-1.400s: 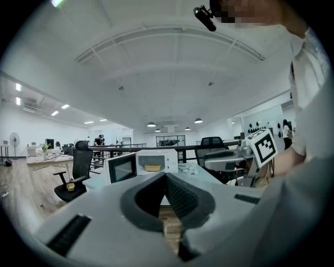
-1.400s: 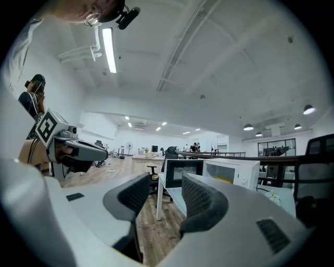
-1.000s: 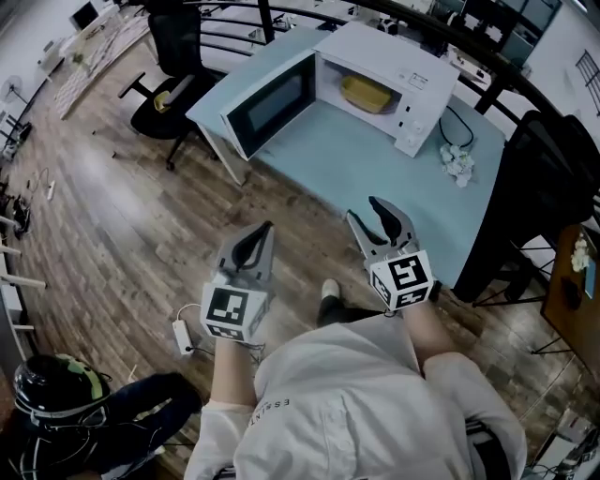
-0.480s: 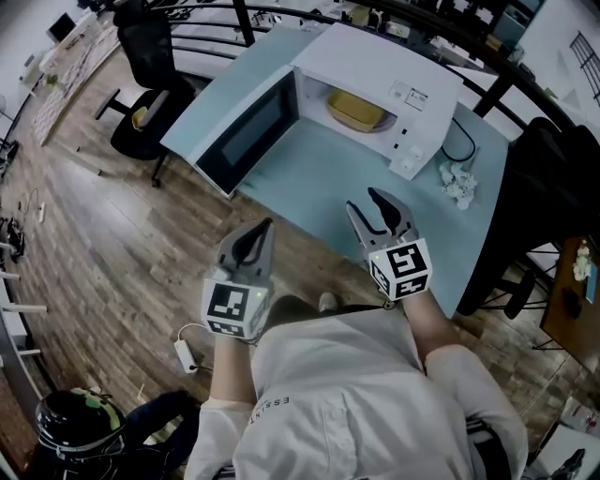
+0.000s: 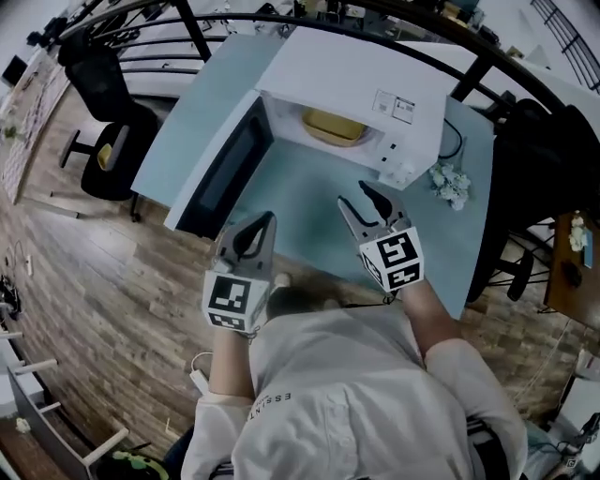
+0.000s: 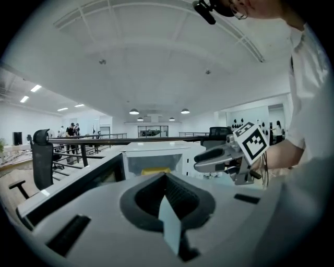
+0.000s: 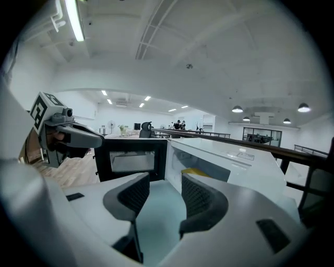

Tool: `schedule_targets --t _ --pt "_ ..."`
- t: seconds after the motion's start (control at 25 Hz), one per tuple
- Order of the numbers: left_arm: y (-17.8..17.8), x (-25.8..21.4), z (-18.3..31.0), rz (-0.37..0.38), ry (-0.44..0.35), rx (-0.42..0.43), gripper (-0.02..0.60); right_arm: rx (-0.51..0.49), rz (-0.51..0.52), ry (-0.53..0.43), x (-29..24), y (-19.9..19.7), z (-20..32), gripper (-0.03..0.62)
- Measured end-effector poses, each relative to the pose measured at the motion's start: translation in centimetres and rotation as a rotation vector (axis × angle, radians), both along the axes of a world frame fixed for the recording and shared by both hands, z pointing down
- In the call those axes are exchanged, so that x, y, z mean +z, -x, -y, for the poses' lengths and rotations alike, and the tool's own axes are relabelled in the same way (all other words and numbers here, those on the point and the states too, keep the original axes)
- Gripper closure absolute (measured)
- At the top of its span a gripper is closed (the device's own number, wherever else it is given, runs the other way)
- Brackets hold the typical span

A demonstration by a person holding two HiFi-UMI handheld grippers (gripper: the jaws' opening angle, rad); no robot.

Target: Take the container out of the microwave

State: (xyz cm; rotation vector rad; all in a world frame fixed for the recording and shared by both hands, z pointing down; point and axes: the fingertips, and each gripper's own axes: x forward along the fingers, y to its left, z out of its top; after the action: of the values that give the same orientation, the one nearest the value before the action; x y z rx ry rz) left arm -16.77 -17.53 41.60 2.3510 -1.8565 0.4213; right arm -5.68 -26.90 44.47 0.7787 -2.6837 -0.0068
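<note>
A white microwave stands on the pale blue table with its door swung open to the left. The yellow container sits inside the cavity; it also shows as a yellow strip in the left gripper view and the right gripper view. My left gripper is shut and empty, hovering over the table's near edge beside the open door. My right gripper is open and empty, over the table in front of the cavity and short of the container.
Crumpled white paper lies on the table right of the microwave. An office chair stands on the wood floor at the left, a dark chair at the right. A black railing runs behind the table.
The person has stepped closer to the table, so the microwave now lies just ahead of both grippers. Both grippers have come forward over the table edge. Their jaws have not changed.
</note>
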Motion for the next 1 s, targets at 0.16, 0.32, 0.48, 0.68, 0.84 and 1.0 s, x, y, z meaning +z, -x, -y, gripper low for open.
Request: schedule_targets --t 0.16,0.32,0.48,0.68,0.84,1.0 --pt "1.7 0.5 3.9 -0.004 0.014 0.084 0.588 0.047 -0.076 0.003 1.4 1.8 3.1 0.407" --pt "3.1 1.6 6.9 -0.009 0.033 0.156 0.588 0.057 -0.175 0.010 3.2 4.0 5.9 0.407" --pt "4.2 2.7 9.3 -0.026 0.045 0.213 0.588 0.077 -0.270 0.008 5.4 5.6 9.2 0.407" --pt "4.8 3.2 11.0 -0.032 0.033 0.283 0.588 0.087 -0.397 -0.002 7.6 7.3 12.7 0.407" --pt "4.8 3.4 11.6 -0.052 0.028 0.331 0.588 0.079 -0.472 0.018 9.2 8.4 15.1 0.407" --pt "4.8 3.9 11.8 -0.053 0.036 0.357 0.588 0.000 -0.591 0.059 11.8 9.1 16.3 0.407"
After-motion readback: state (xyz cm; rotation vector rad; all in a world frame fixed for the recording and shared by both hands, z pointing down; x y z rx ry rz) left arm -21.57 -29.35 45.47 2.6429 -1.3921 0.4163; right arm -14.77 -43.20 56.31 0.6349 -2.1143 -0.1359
